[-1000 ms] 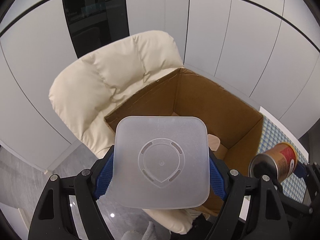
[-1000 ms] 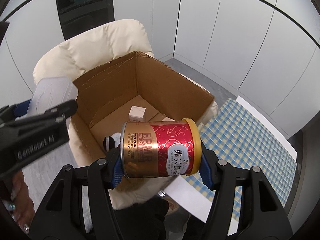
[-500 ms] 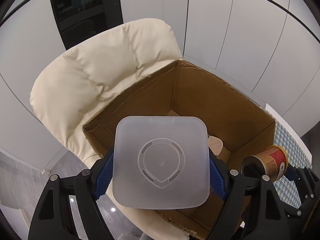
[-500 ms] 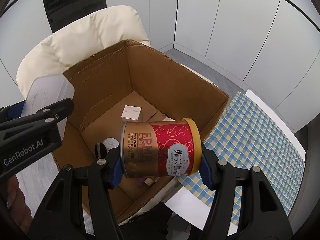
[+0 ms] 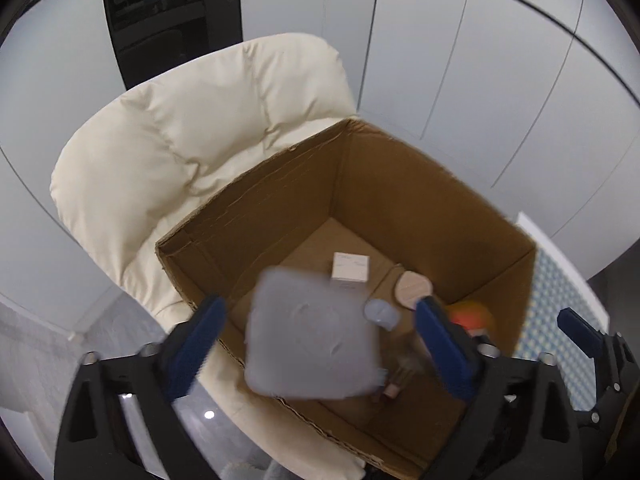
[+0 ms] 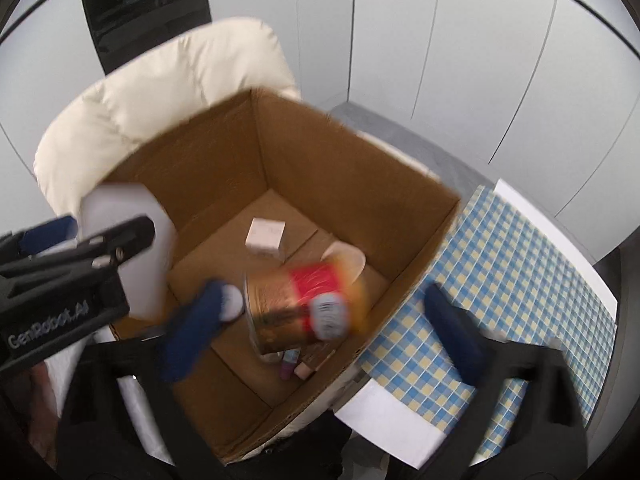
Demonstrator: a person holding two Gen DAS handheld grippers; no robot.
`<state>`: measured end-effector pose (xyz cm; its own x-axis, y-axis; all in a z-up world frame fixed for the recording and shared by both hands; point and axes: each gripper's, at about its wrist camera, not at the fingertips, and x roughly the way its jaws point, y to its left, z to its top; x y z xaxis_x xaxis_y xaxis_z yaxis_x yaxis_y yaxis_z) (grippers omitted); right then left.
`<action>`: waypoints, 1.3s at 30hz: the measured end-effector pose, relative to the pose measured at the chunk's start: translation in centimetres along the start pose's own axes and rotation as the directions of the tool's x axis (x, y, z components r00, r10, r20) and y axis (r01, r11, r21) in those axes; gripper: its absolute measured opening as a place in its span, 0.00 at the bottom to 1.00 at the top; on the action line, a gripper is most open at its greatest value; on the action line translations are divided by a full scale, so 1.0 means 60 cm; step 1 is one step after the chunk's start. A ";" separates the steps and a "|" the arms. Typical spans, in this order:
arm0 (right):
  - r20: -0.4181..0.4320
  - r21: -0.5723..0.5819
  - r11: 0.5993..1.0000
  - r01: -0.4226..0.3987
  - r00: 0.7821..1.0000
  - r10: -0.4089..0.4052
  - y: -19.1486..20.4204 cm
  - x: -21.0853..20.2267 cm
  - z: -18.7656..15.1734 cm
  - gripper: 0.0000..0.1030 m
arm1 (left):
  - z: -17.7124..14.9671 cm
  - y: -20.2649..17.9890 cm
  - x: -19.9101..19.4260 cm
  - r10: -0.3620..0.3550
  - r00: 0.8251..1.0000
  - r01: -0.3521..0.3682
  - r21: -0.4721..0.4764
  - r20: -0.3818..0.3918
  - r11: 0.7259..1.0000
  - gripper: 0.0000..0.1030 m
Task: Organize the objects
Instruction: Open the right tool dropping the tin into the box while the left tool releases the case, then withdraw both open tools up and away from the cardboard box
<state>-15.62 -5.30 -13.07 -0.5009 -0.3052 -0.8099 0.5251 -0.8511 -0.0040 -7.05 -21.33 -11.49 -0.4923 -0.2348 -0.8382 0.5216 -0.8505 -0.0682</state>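
— Starting on the left: what was the left tool (image 5: 320, 332) doing?

— Its jaws had just been opening and stood wide. The frosted lid (image 5: 310, 334) was between the blue pads but free of them, blurred and tilted, dropping over the near corner of the cardboard box (image 5: 400, 184).

— And the box itself?

— It sat on a cream padded chair (image 5: 192, 132). On its floor lay a small white carton (image 5: 350, 267), a round beige compact (image 5: 412, 290) and a small pale cap (image 5: 380, 312), with a few little things near the front wall (too blurred to name).

— Then the right side?

— The right tool (image 6: 320, 328) had likewise just been opening, and nothing was pressed between its pads. The red and gold can (image 6: 308, 304) was loose and smeared with motion, falling inside the box above the clutter at the front.

— And further right?

— The table (image 6: 520, 280) with its blue checked cloth, just beside the box; the visible stretch held nothing else.

— So how far along was the tidying?

— Well on, I'd judge: several items already boxed and two more let go over it. What was left I couldn't tell, as most of the table lay out of view.
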 end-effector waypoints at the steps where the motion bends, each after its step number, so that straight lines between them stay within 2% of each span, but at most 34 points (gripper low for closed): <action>1: -0.001 0.002 1.000 0.004 1.000 -0.004 0.000 -0.004 0.002 1.00 | 0.000 0.001 -0.006 0.001 1.000 -0.001 0.000 0.009 1.000 0.99; 5: -0.014 0.029 1.000 0.008 1.000 -0.008 -0.008 -0.014 0.006 1.00 | -0.001 -0.001 -0.023 0.035 0.999 -0.036 0.019 0.031 0.999 0.99; 11: -0.033 0.067 0.998 0.014 0.999 -0.012 -0.015 -0.031 -0.002 1.00 | -0.008 -0.006 -0.033 0.027 0.999 -0.028 0.040 0.017 0.999 0.99; 17: -0.030 0.105 0.993 0.058 0.998 -0.055 -0.027 -0.067 -0.016 1.00 | -0.018 -0.013 -0.058 0.003 1.000 -0.003 0.067 0.011 0.998 0.99; 23: -0.036 0.186 0.977 0.103 0.995 -0.098 -0.052 -0.132 -0.048 1.00 | -0.041 -0.020 -0.115 -0.041 0.999 0.037 0.106 0.030 0.994 0.99; 26: -0.076 0.274 0.945 0.178 0.984 -0.163 -0.072 -0.171 -0.072 1.00 | -0.056 -0.028 -0.144 -0.074 0.997 0.071 0.147 0.013 0.987 0.99; 30: -0.065 0.399 0.905 0.147 0.989 -0.132 -0.101 -0.241 -0.110 1.00 | -0.083 -0.049 -0.197 -0.099 0.995 0.092 0.226 0.020 0.970 0.99; 34: -0.085 0.456 0.869 0.190 0.982 -0.170 -0.120 -0.320 -0.148 1.00 | -0.110 -0.073 -0.249 -0.116 0.993 0.103 0.293 0.028 0.951 0.99; 36: -0.046 0.491 0.853 0.176 0.983 -0.177 -0.128 -0.371 -0.175 1.00 | -0.121 -0.080 -0.273 -0.120 0.992 0.102 0.303 0.042 0.948 0.99; 39: -0.054 0.526 0.832 0.177 0.983 -0.175 -0.136 -0.416 -0.203 1.00 | -0.143 -0.098 -0.314 -0.147 0.988 0.124 0.350 0.041 0.929 0.99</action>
<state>0.99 14.46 0.04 -0.5474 -0.1278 -0.8271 -0.0141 -0.9867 0.1618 5.13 -7.89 0.09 -0.5919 -0.1262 -0.7961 0.1799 -0.9834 0.0222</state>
